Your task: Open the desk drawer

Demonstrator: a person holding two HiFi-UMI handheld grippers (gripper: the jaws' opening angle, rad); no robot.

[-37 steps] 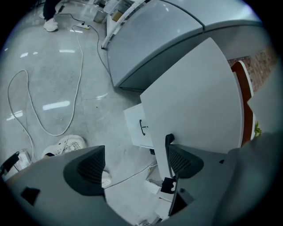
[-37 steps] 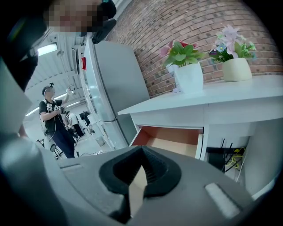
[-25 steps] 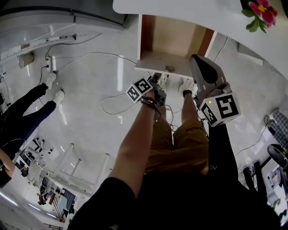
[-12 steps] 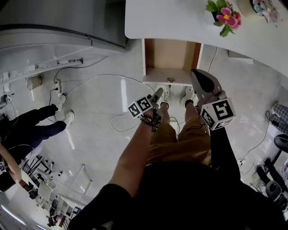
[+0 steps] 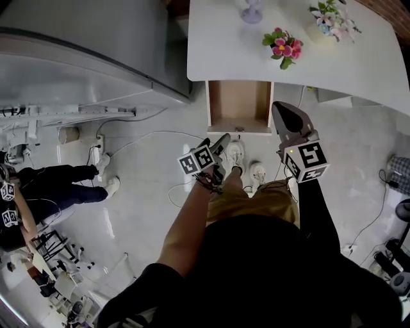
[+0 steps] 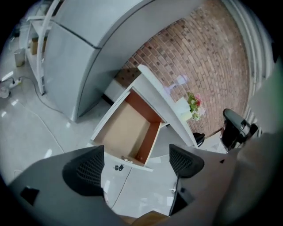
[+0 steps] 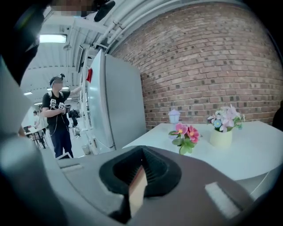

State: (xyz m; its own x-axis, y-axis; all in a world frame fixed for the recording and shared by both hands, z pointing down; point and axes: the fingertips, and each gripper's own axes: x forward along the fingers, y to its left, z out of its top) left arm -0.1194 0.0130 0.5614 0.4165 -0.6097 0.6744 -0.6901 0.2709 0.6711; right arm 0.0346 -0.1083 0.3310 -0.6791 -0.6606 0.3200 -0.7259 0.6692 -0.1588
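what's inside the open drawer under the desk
The drawer shows only a bare wooden bottom, nothing lying on it. Its rear end runs under the white desk top, so that part is hidden.

Your head view looks steeply down on the white curved desk (image 5: pixel 224 45). Both gripper views share it: left from above, right level.

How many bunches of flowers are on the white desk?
2. Pink flowers sit near the desk front edge, just above the open drawer; a pastel bunch in a pale pot stands farther right. None seems hidden.
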